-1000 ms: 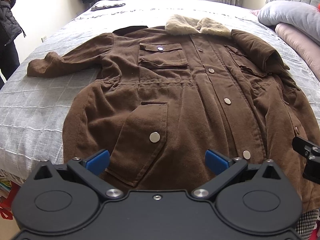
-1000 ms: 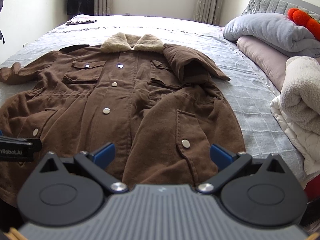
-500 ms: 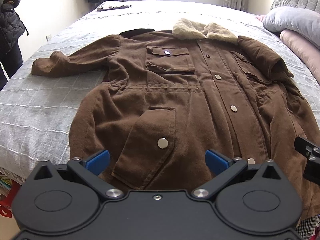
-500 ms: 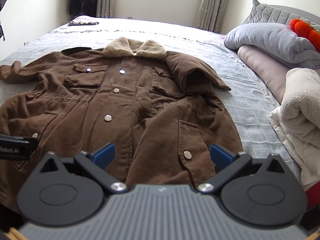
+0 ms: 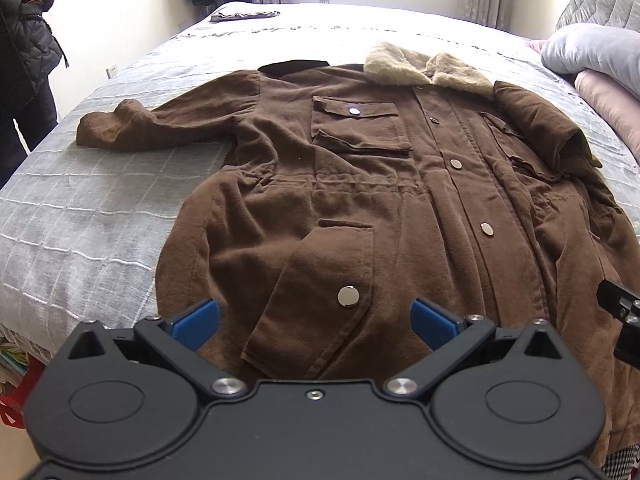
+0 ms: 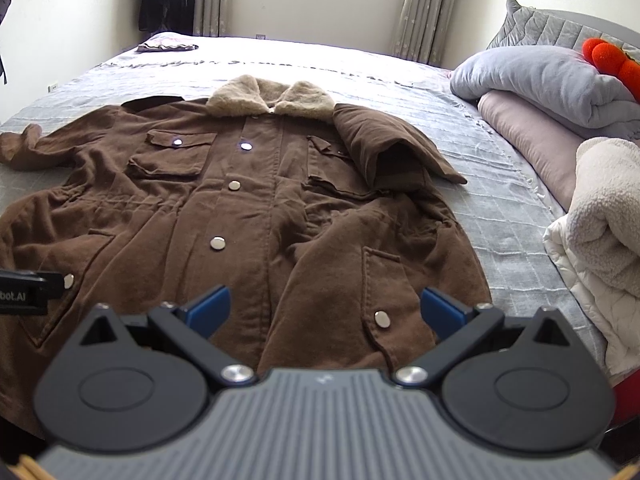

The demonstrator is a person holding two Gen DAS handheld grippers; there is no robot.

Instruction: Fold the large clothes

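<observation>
left hand-held gripper [image 5: 314, 318] and right hand-held gripper [image 6: 326, 308]: wide open, empty; brown coat [image 5: 400, 208] on bed [image 5: 100, 200]: likely heavy, soft; grip hem corners.

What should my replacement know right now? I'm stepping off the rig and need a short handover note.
Left tongs: open, holding nothing, over the coat's hem near the lower pocket.
Right tongs: open, holding nothing, over the hem on the other side.
Brown coat: face up on the bed, buttoned, fleece collar at the far end.
Done: one sleeve lies folded over the chest.
Left: the other sleeve lies stretched out sideways; fold it in, then fold the body.
</observation>
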